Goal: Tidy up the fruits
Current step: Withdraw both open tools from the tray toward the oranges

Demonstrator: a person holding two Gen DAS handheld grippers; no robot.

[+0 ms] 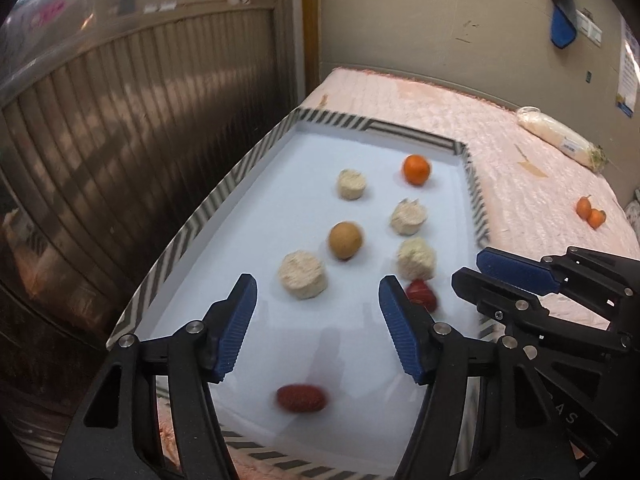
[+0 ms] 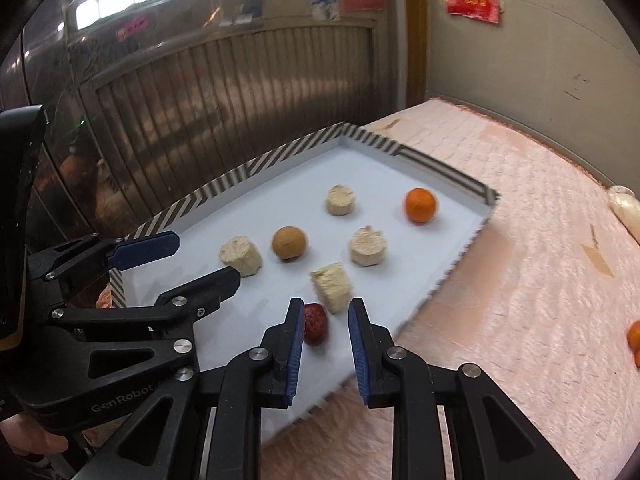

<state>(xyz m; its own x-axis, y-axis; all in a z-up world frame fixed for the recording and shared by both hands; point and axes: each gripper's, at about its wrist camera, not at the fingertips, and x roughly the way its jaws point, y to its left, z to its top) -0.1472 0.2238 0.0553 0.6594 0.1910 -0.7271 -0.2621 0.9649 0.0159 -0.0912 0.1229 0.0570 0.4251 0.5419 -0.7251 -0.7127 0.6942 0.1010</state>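
Observation:
A white tray with a striped rim [image 1: 224, 192] [image 2: 256, 168] lies on a pink bedcover. On it are an orange mandarin [image 1: 417, 169] [image 2: 419, 205], a brown round fruit [image 1: 345, 240] [image 2: 289, 243], several beige cakes [image 1: 303, 274] [image 2: 335, 287], and two red dates [image 1: 301, 398] [image 1: 422, 295]; one date [image 2: 316, 324] shows in the right wrist view. My left gripper [image 1: 316, 316] is open and empty above the tray's near end. My right gripper [image 2: 325, 336] is open and empty, with the date just beyond its left finger.
Two more mandarins [image 1: 591, 212] [image 2: 635, 338] lie on the bedcover to the right. A white wrapped bundle [image 1: 560, 136] lies by the wall. A ribbed metal door [image 1: 120, 128] stands left of the tray. Each gripper shows in the other's view [image 1: 520, 280] [image 2: 160, 264].

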